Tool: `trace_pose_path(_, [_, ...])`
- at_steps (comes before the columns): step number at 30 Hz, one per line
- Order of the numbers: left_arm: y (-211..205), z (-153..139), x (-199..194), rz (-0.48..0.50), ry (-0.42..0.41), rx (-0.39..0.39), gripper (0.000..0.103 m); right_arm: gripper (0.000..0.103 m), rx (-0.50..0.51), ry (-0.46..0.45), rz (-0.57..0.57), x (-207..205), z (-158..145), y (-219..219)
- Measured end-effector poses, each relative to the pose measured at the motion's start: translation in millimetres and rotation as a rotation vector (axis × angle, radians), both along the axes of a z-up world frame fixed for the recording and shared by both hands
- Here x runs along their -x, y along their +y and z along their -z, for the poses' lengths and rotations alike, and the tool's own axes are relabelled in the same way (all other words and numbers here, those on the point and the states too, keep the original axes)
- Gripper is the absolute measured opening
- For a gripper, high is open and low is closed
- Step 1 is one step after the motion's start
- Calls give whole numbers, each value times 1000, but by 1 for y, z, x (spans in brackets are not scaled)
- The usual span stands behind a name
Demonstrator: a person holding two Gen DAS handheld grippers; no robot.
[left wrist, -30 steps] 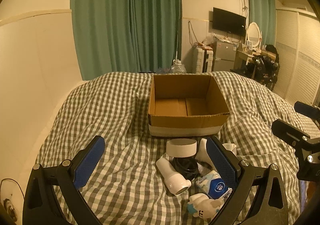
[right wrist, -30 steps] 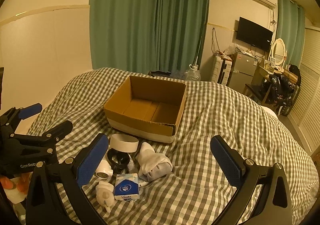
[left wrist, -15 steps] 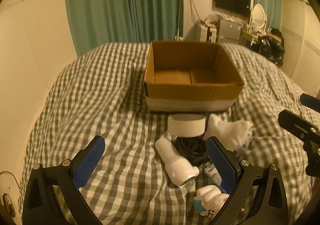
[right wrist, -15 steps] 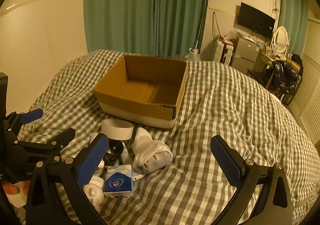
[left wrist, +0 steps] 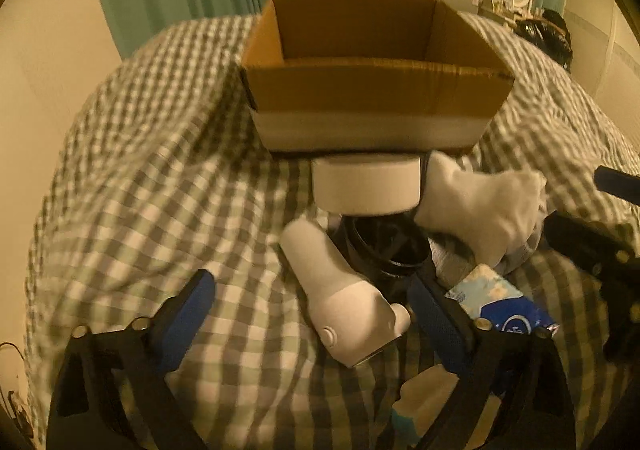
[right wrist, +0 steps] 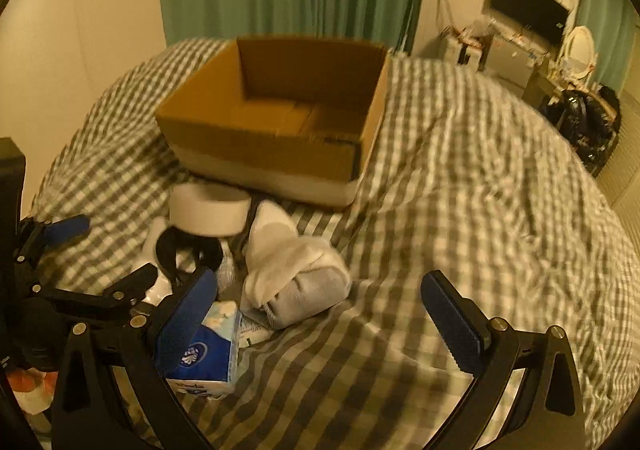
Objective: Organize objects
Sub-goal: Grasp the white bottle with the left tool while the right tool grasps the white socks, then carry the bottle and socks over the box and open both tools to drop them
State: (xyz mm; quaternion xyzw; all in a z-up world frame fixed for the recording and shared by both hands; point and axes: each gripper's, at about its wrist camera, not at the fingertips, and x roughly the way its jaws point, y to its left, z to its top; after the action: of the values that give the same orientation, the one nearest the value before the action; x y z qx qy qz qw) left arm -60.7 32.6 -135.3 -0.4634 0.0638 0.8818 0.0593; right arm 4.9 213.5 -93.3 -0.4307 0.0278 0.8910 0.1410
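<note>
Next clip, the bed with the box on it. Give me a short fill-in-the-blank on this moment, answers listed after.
1. The cardboard box on the checked bedspread holds ____ so far.
2. The roll of white tape lies just in front of the ____.
3. The blue tissue pack sits right behind a finger of the ____ gripper.
4. The white handheld device lies between the fingers of the ____ gripper, which do not press on it.

Missing words: nothing; box; right; left

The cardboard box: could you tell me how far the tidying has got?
Nothing is packed yet: the cardboard box looks empty. Both tongs, left and right, are open and hold nothing. The tape roll, socks and tissue pack remain on the bed.
</note>
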Motion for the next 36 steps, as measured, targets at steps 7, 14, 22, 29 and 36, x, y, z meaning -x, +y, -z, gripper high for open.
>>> trace_pose_path(7, [4, 22, 7, 43, -82, -30, 84, 102, 47, -102, -62, 27, 24, -3])
trace_pose_path(14, [9, 40, 8, 117, -138, -36, 74, 92, 55, -229, -76, 58, 52, -4])
trace_pose_path(22, [-2, 31, -9, 108, -108, -77, 60, 61, 10, -210, -18, 46, 52, 0])
trace_pose_path(29, [-13, 2, -38, 118, -34, -92, 60, 57, -22, -130, 28, 22, 35, 0])
trace_pose_path(36, [-17, -40, -38, 125, 41, -111, 60, 56, -62, -37, 60, -9, -12, -8])
